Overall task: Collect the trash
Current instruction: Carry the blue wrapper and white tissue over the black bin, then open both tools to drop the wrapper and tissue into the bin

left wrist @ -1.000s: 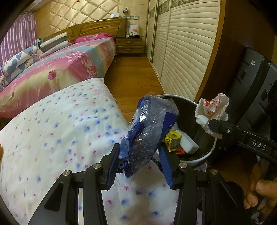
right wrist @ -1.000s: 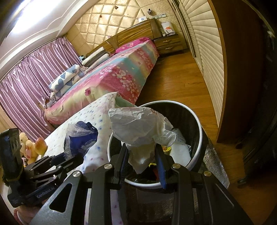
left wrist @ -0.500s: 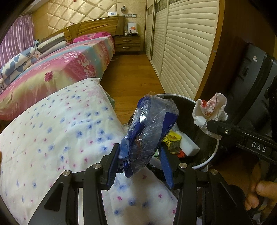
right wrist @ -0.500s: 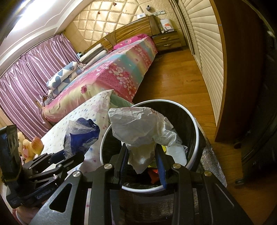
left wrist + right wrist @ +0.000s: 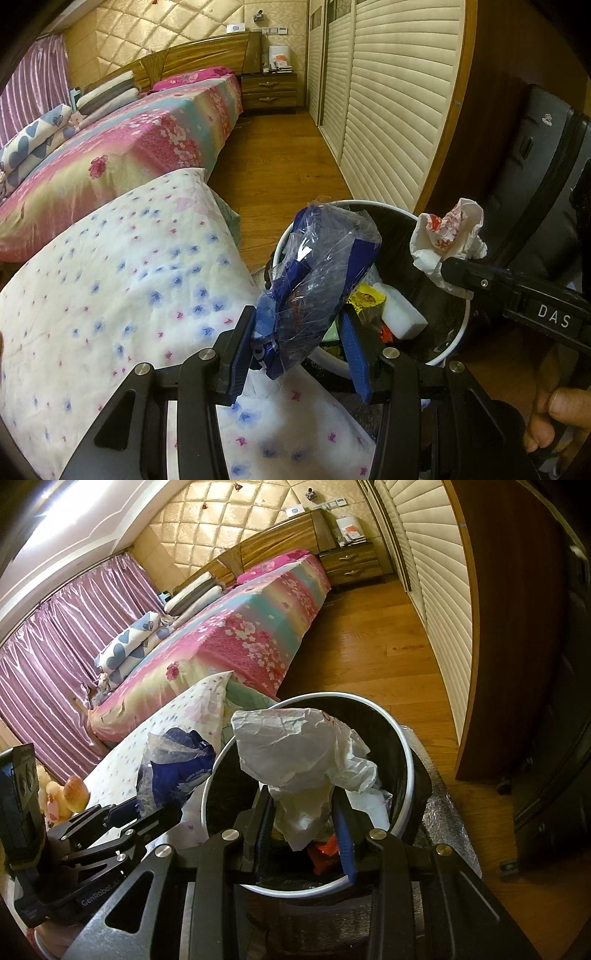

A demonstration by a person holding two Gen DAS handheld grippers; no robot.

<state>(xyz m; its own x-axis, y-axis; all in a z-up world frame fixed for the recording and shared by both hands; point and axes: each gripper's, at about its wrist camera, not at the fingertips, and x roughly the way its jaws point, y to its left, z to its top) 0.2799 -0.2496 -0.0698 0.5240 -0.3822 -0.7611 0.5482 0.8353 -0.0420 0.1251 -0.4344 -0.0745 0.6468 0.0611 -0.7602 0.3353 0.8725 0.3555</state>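
The left hand-held gripper (image 5: pixel 301 341) is clamped on a crinkled blue-and-clear plastic bag (image 5: pixel 317 273), held beside the rim of the round trash bin (image 5: pixel 400 738). The right hand-held gripper (image 5: pixel 304 829) is clamped on a crumpled white paper wrapper (image 5: pixel 299 753) above the bin opening. Both items appear light, soft and springy; the plastic film is probably slippery, so a grip on the bunched lower folds is advisable.

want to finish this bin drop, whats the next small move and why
Probably open the right gripper: its fingers clamp the crumpled paper right over the open bin, so it should fall in. The left gripper holds the blue plastic bag nearer the rim.
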